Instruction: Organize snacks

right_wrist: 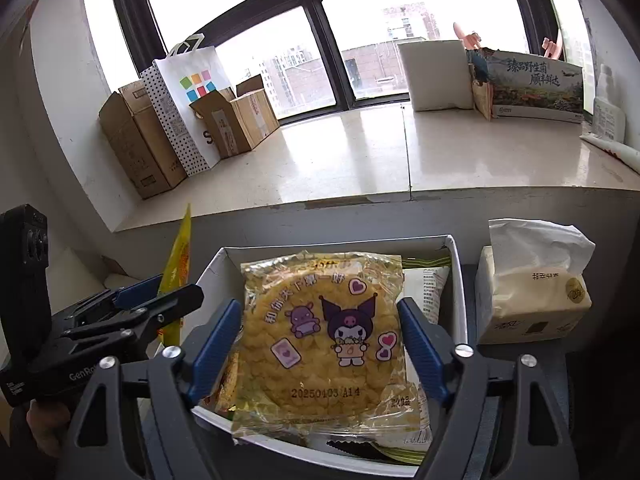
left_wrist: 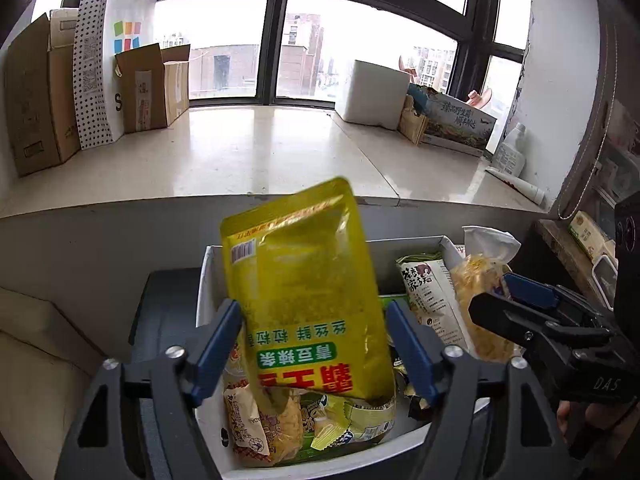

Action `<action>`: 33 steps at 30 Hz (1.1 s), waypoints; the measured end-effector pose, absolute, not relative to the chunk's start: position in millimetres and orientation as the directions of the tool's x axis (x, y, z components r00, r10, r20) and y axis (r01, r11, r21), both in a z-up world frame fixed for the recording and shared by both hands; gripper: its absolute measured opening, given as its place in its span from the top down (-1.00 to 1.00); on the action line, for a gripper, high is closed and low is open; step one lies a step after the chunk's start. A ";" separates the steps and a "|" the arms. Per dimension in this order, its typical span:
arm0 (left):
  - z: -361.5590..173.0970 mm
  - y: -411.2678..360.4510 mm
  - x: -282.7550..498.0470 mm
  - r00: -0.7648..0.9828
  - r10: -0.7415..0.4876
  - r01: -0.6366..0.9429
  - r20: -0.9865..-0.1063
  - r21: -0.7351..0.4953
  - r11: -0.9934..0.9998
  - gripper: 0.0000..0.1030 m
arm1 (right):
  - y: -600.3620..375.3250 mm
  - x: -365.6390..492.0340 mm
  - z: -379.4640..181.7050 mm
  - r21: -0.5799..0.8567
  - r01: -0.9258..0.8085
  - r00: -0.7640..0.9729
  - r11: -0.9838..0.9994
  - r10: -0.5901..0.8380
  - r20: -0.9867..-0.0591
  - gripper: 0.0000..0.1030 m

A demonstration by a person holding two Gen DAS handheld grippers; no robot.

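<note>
Beyond your white box (left_wrist: 208,280) a glossy stone sill (left_wrist: 260,152) runs under dark-framed windows, cardboard cartons (left_wrist: 36,96) upper left. Your left gripper (left_wrist: 316,348) is spread around a yellow pouch (left_wrist: 304,288); your right gripper (right_wrist: 320,350) is spread around a crinkly clear-wrapped cake (right_wrist: 320,340) stamped 20250103 A14.

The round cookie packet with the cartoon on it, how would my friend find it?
Look below the big window for the white box full of snacks. Over it, between the right claw's blue fingers, is the round cookie packet. Only this clear wrapper has a purple-hooded cartoon character and hearts.
</note>
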State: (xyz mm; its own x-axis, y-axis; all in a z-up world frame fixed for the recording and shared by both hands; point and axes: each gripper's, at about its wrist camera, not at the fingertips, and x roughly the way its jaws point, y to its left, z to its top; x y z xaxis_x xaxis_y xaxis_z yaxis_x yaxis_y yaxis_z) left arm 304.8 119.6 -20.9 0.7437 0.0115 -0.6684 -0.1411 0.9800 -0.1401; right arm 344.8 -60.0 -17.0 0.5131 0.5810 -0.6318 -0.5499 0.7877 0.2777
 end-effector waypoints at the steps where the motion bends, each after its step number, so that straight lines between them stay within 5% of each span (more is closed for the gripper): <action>1: -22.6 118.6 302.7 0.747 0.029 -0.146 -0.664 -0.120 0.982 -1.00 | -59.0 345.2 -17.5 0.259 -0.546 0.523 0.796 0.566 -0.637 -0.93; 13: -15.3 113.4 288.9 0.747 0.094 -0.167 -0.658 -0.048 0.985 -1.00 | -64.0 319.7 -4.9 0.154 -0.589 0.570 0.794 0.542 -0.618 -1.00; 24: 34.4 87.3 211.3 0.824 0.161 -0.173 -0.543 0.029 0.984 -1.00 | -91.9 255.9 27.3 -0.003 -0.570 0.687 0.822 0.474 -0.551 -1.00; 33: 47.8 46.0 123.7 0.836 0.044 -0.085 -0.547 -0.051 0.995 -1.00 | -141.3 183.2 42.7 0.127 -0.607 0.627 0.784 0.571 -0.530 -1.00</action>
State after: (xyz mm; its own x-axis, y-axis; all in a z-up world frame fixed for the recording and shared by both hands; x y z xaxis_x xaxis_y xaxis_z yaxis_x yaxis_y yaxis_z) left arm 123.7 46.0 47.8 0.8360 0.0435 -0.5471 -0.0855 0.9950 -0.0514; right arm 183.2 -141.3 42.7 0.6270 0.5710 -0.5300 -0.6072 0.7844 0.1268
